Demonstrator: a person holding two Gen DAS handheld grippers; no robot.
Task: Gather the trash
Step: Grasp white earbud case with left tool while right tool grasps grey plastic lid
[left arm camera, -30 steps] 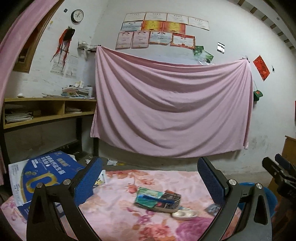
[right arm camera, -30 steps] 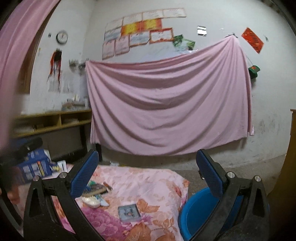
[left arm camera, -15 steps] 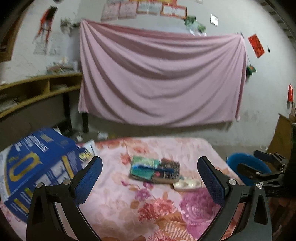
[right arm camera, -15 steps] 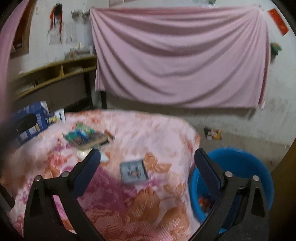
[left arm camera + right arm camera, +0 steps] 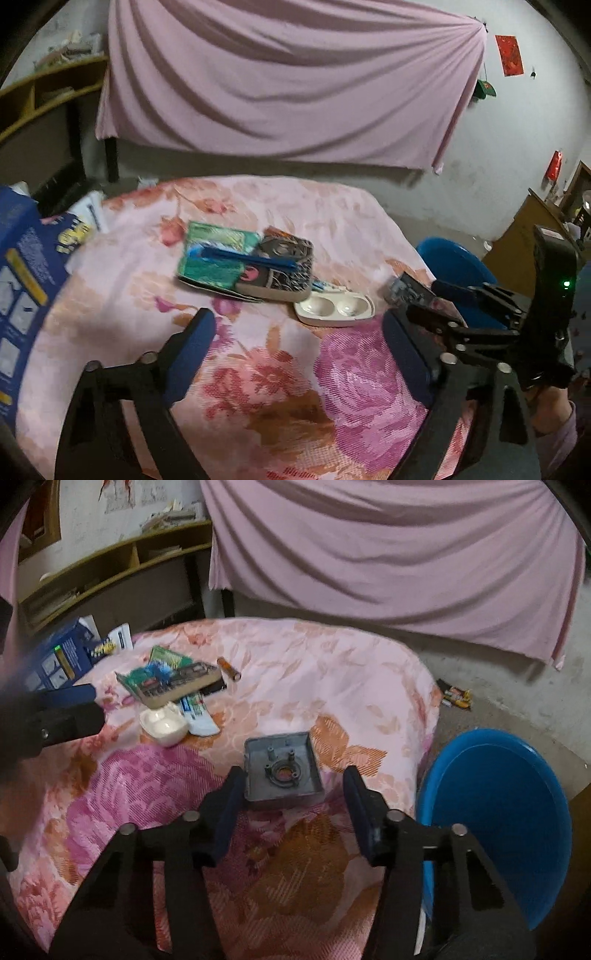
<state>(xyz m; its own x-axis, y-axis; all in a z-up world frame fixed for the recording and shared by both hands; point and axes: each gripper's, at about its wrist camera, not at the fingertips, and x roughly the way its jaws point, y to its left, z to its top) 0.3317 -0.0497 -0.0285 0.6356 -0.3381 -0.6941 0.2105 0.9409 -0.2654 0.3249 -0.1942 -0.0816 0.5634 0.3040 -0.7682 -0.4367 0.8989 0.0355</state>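
The right tool (image 5: 293, 786) hangs just above the grey square metal housing (image 5: 282, 771) on the floral-covered worktop (image 5: 332, 672). Its jaws have just been closing, yet they still stand apart with the housing's near edge between the blue pads, not pressed by either. The left tool (image 5: 295, 332) is also open, its jaws having narrowed a little, and nothing lies between them but cloth; the white two-well tray (image 5: 334, 308) sits just beyond its tips. Behind that tray lies a small pile: a green packet (image 5: 218, 258) with a blue stick (image 5: 251, 258) across it, and a dark patterned tin (image 5: 284, 269) touching it. From the right view, a tube (image 5: 197, 712) rests beside the tray and a brown battery (image 5: 229, 668) lies a little apart from the pile.

The blue tub (image 5: 498, 812) stands on the floor beside the worktop's right edge, presumably the place for the trash. What can be seen of its inside looks bare, though its near bottom is hidden. Every item appears still on the cloth, so the collecting seems barely begun; the housing looks like the first pick. More litter (image 5: 456, 696) lies on the floor near the wall.

A blue printed box (image 5: 22, 280) at the left carries writing, too blurred to read. No label on the packet or tube is legible.
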